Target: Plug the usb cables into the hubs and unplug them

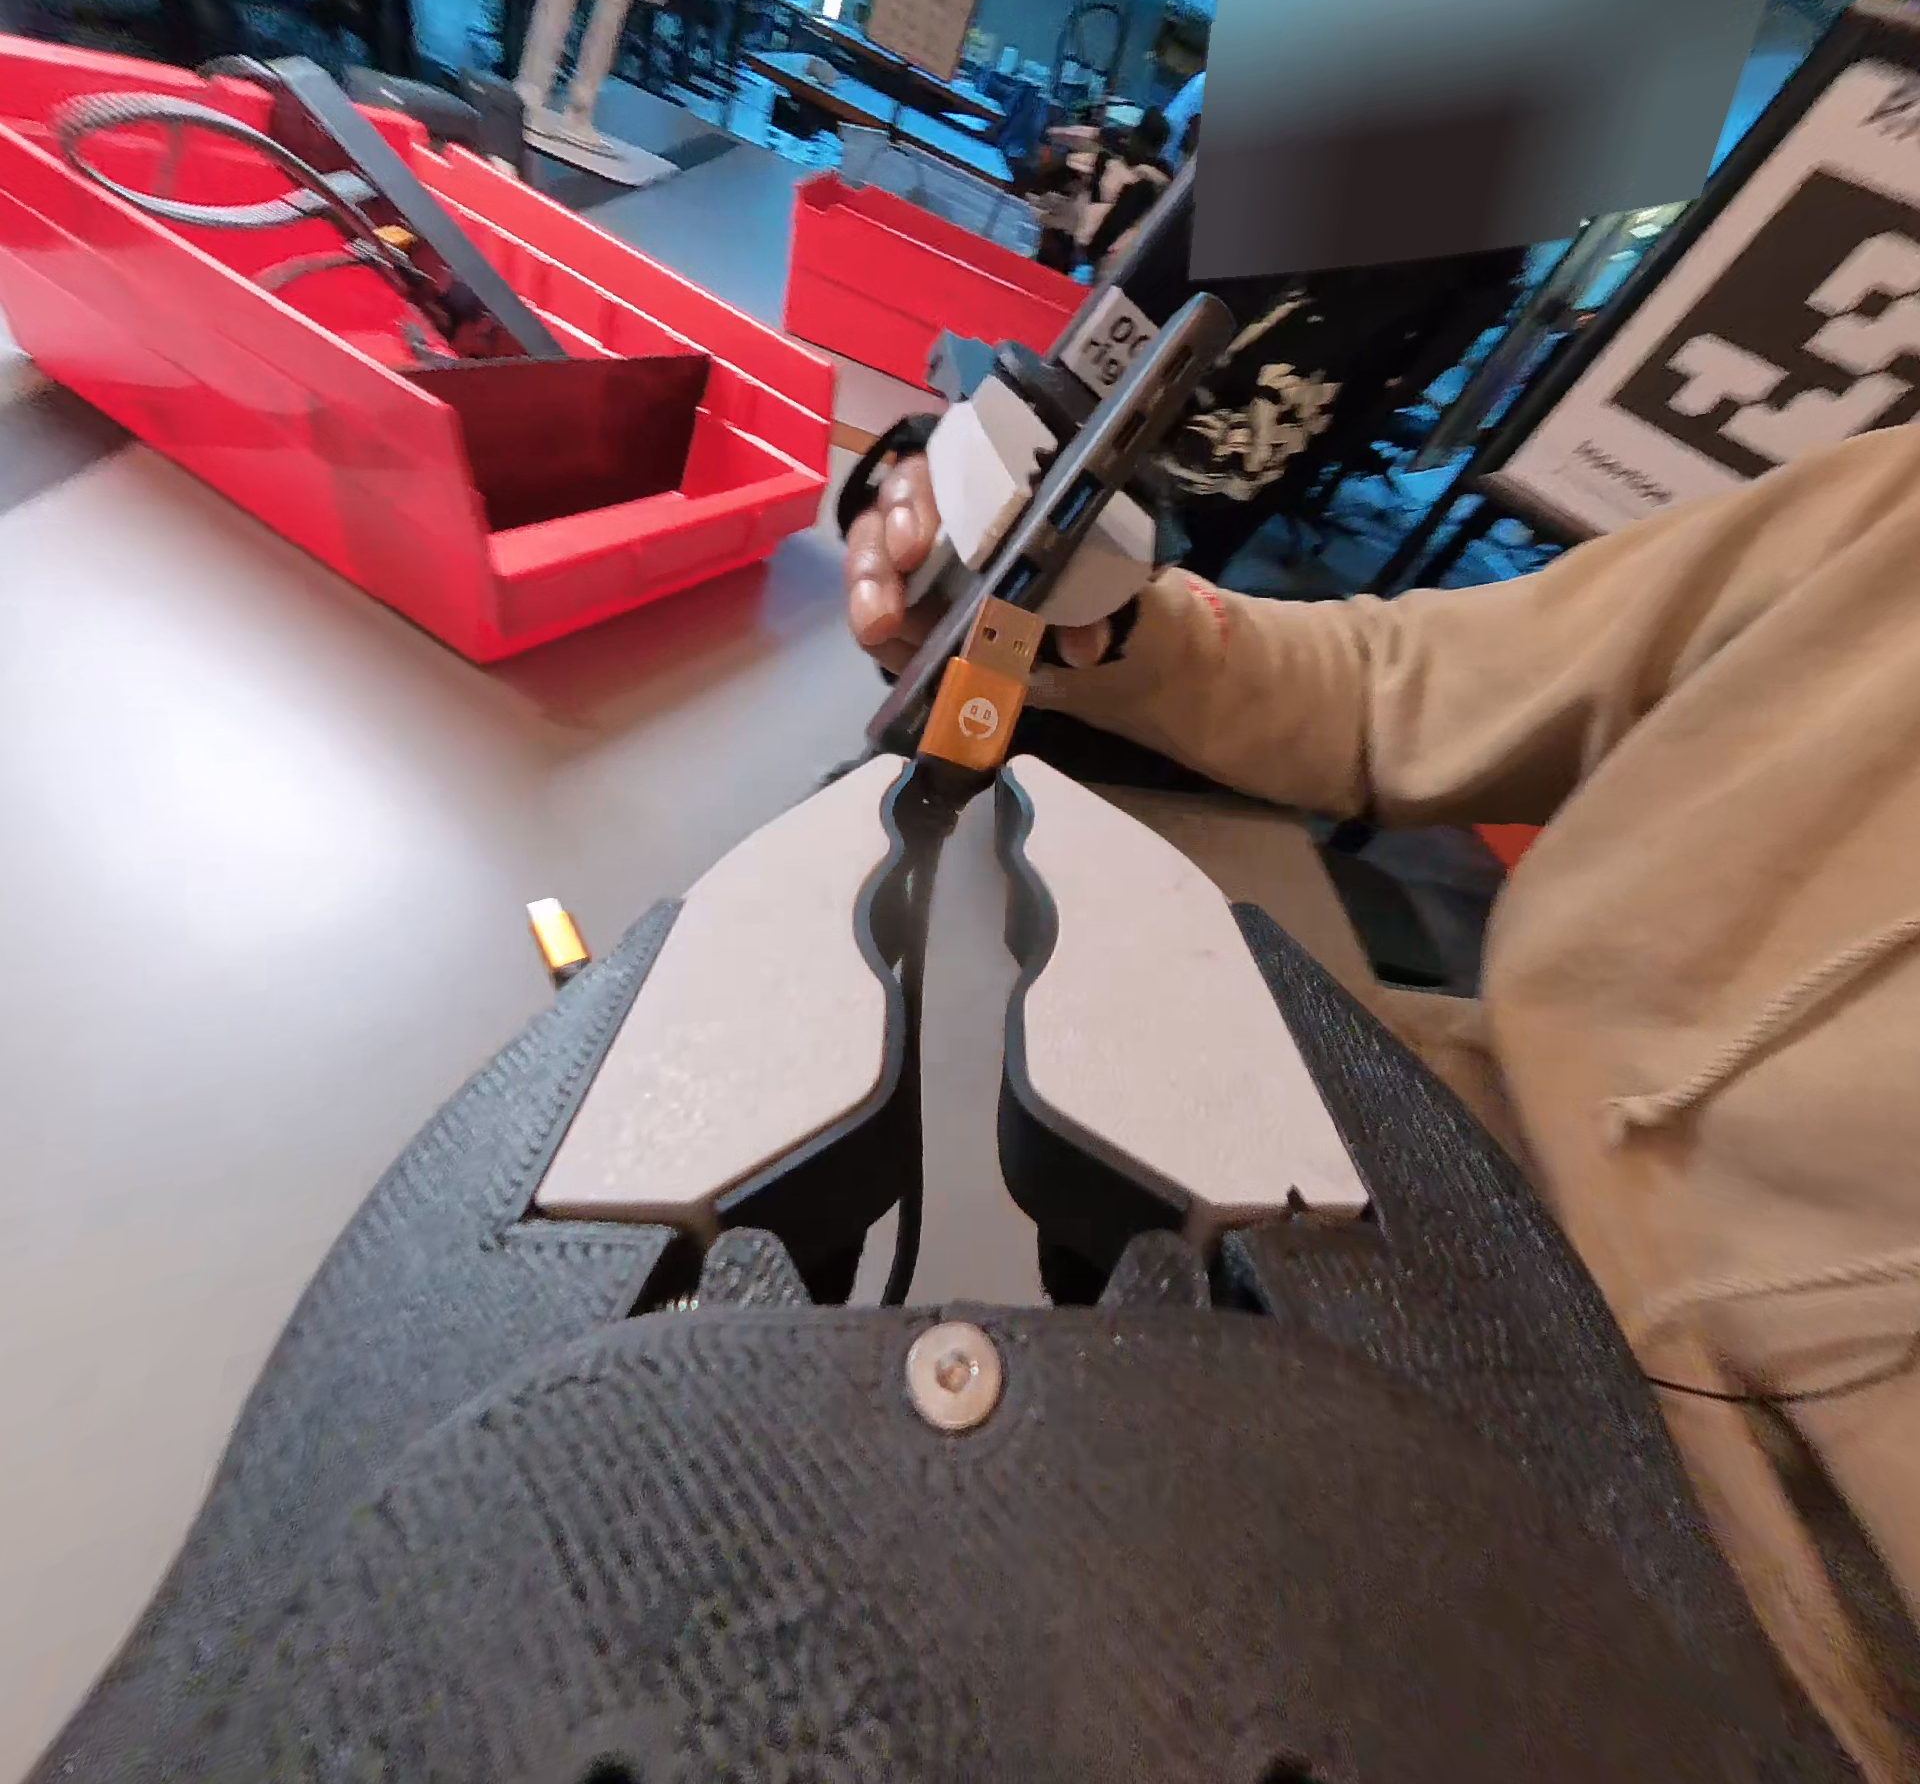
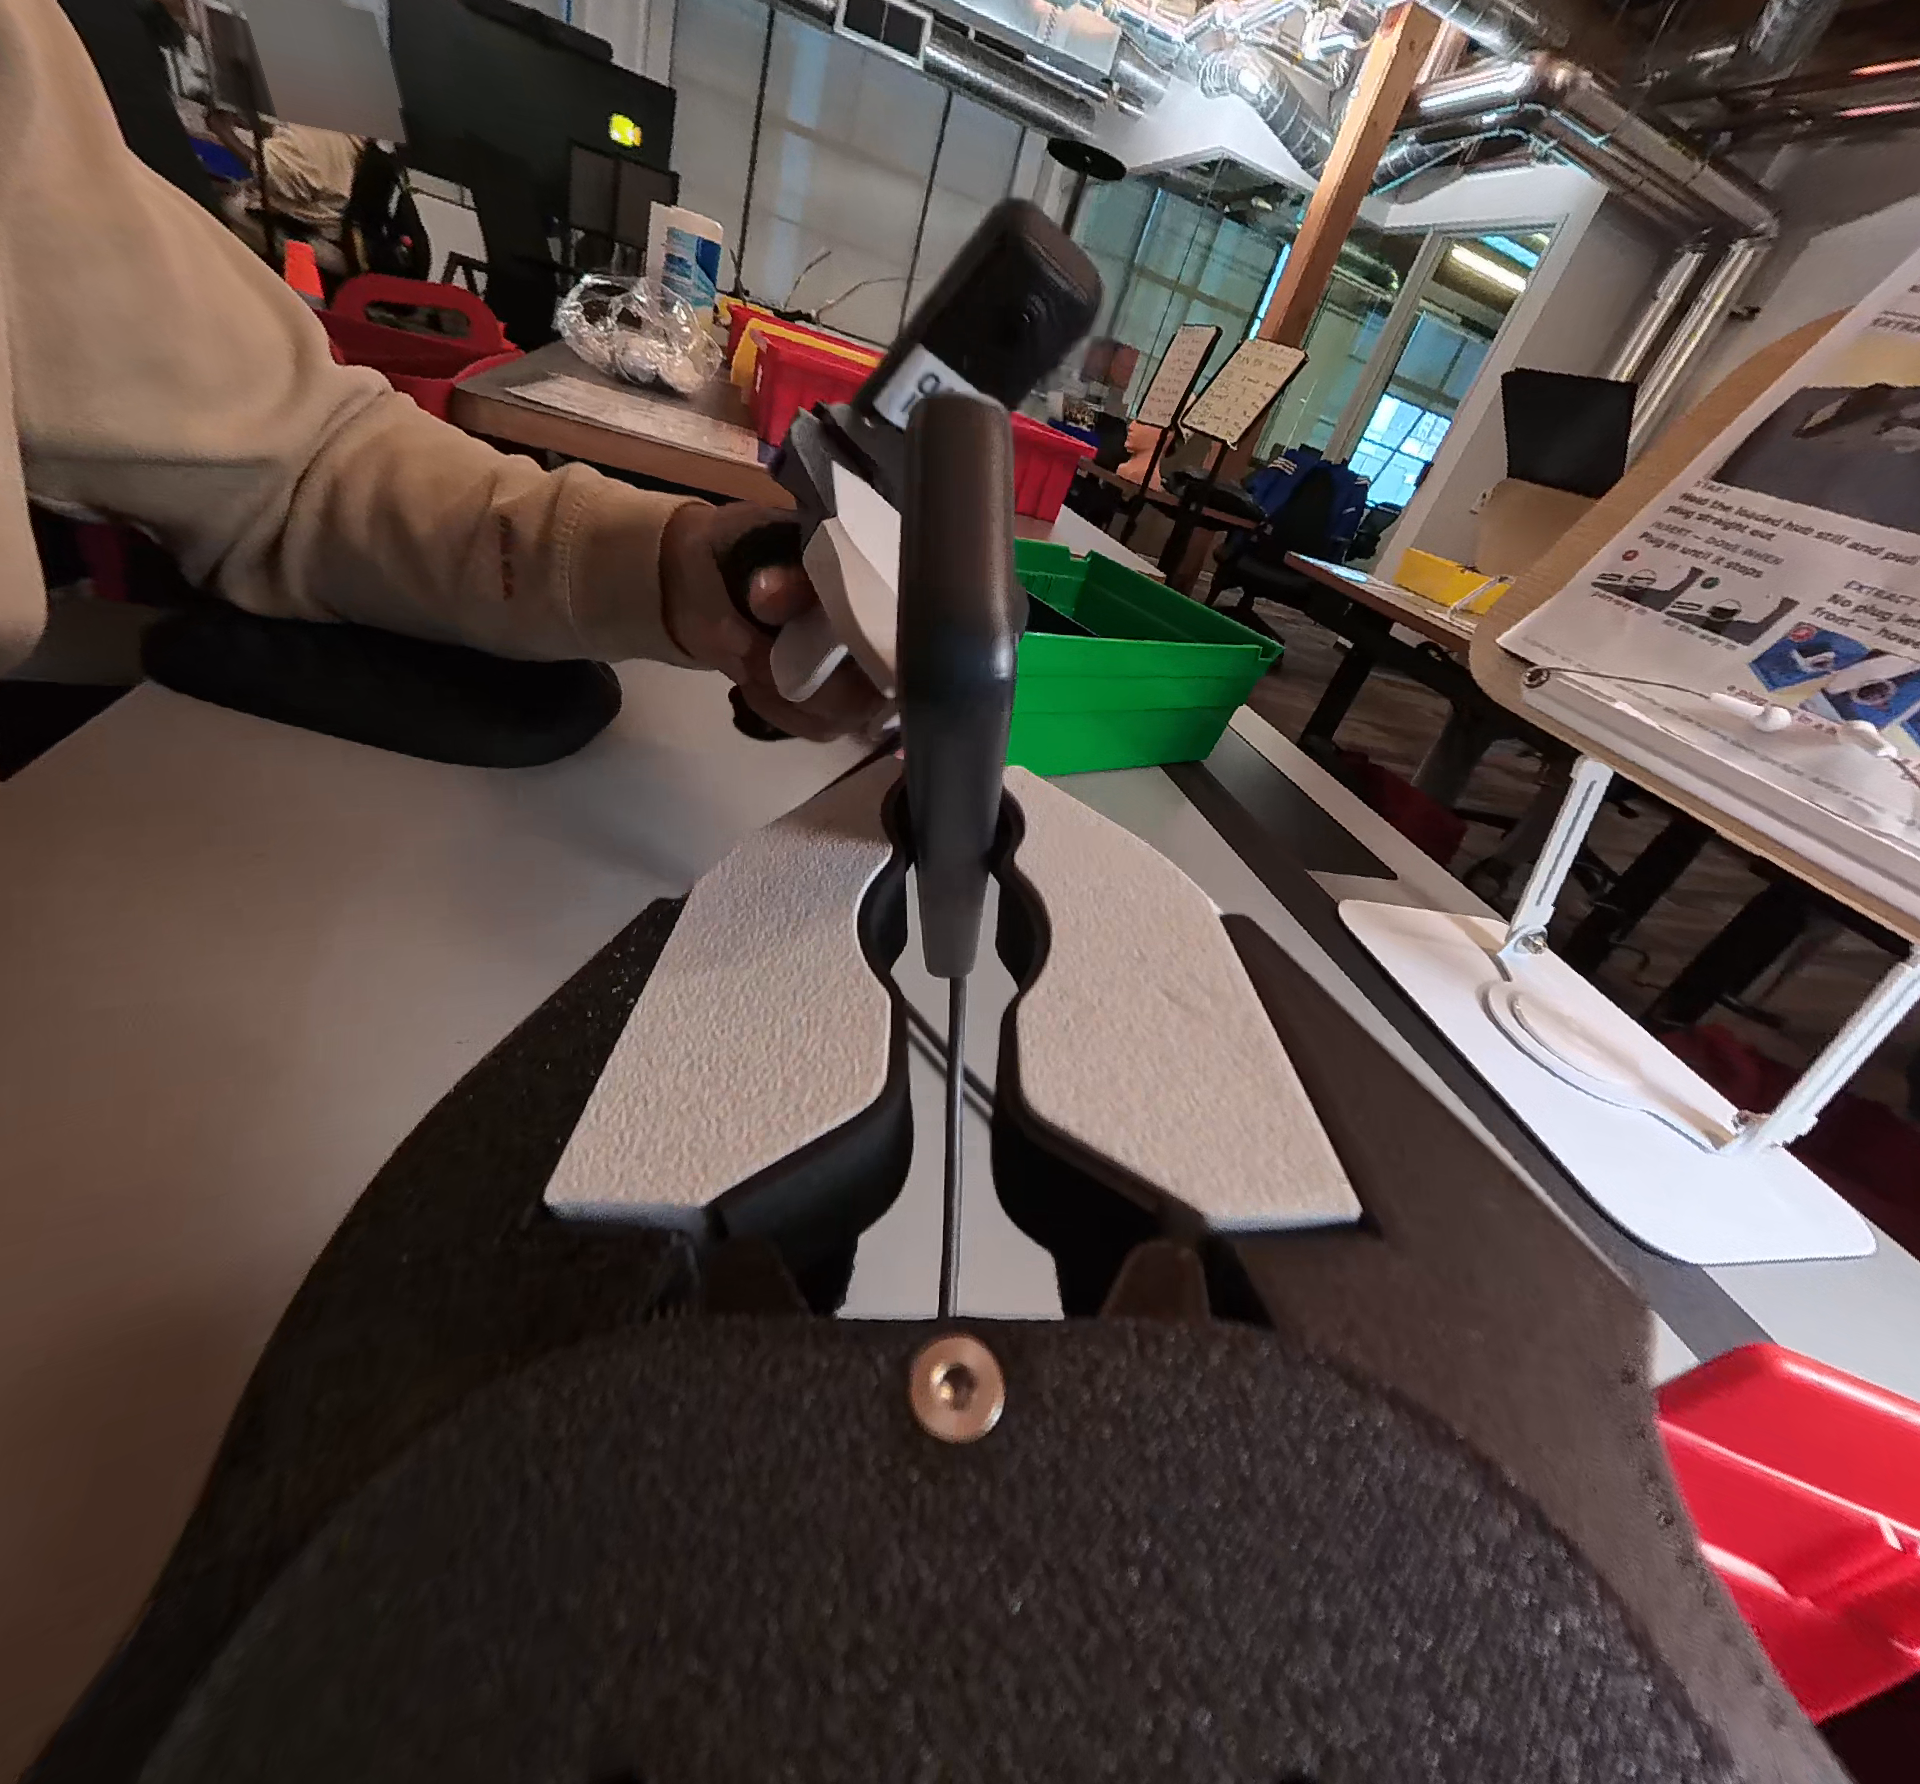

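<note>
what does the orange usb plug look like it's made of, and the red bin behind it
The orange usb plug: the shell looks like brushed or anodised metal, judging by its satin sheen, and the bare tip is shiny stamped metal. The red bin looks like moulded plastic: glossy, uniform colour, thin ribbed walls. Neither can be confirmed from pictures alone.

Two big red plastic bins (image 1: 416,446) (image 1: 904,280), one green plastic bin (image 2: 1132,685), two shiny orange metal cable plugs (image 1: 971,711) (image 1: 558,936), one flat dark grey hub (image 2: 958,612).
</note>
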The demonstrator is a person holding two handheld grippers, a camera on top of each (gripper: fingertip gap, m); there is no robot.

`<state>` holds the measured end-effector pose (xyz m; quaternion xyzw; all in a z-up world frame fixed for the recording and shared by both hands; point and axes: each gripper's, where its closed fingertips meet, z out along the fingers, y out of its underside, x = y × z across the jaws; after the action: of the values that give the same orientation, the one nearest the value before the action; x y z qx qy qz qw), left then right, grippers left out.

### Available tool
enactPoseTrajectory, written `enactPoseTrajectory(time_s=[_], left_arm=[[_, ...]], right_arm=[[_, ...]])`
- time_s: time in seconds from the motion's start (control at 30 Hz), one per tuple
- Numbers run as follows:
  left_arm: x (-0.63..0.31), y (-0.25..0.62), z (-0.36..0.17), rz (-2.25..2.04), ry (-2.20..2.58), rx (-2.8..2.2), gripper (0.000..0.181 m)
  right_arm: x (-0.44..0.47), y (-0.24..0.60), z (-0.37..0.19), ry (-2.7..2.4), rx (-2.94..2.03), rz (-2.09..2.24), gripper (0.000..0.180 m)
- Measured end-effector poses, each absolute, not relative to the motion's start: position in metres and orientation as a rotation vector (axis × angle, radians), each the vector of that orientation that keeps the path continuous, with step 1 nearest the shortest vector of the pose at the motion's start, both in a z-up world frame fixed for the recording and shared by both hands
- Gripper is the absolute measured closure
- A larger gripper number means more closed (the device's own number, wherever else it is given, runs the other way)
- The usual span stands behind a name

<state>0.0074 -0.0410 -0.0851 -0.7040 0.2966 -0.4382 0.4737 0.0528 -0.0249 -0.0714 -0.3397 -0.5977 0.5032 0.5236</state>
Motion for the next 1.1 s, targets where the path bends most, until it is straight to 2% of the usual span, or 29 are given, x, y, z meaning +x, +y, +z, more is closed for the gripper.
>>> enactPoseTrajectory(time_s=[0.23, 0.5, 0.67, 0.77, 1.0, 1.1], left_arm=[[-0.024, -0.017, -0.115, -0.473, 0.807, -1.893, 0.168], [0.008, -0.046, -0.181, -0.762, 0.986, -2.175, 0.167], [0.007, -0.040, -0.172, -0.861, 0.919, -2.094, 0.163], [-0.024, -0.016, -0.165, -0.738, 0.755, -2.092, 0.162], [-0.061, 0.001, -0.211, -0.454, 0.760, -2.286, 0.157], [-0.090, 0.017, -0.212, -0.172, 0.710, -2.325, 0.159]], right_arm=[[0.054, -0.001, -0.074, -1.348, -0.907, 1.181, 0.168], [0.063, 0.018, -0.067, -1.274, -0.947, 1.160, 0.167], [0.067, 0.026, -0.062, -1.230, -0.952, 1.145, 0.168], [0.070, 0.031, -0.060, -1.203, -0.964, 1.146, 0.168], [0.069, 0.031, -0.060, -1.199, -0.974, 1.155, 0.168], [0.069, 0.031, -0.060, -1.199, -0.978, 1.152, 0.168]])
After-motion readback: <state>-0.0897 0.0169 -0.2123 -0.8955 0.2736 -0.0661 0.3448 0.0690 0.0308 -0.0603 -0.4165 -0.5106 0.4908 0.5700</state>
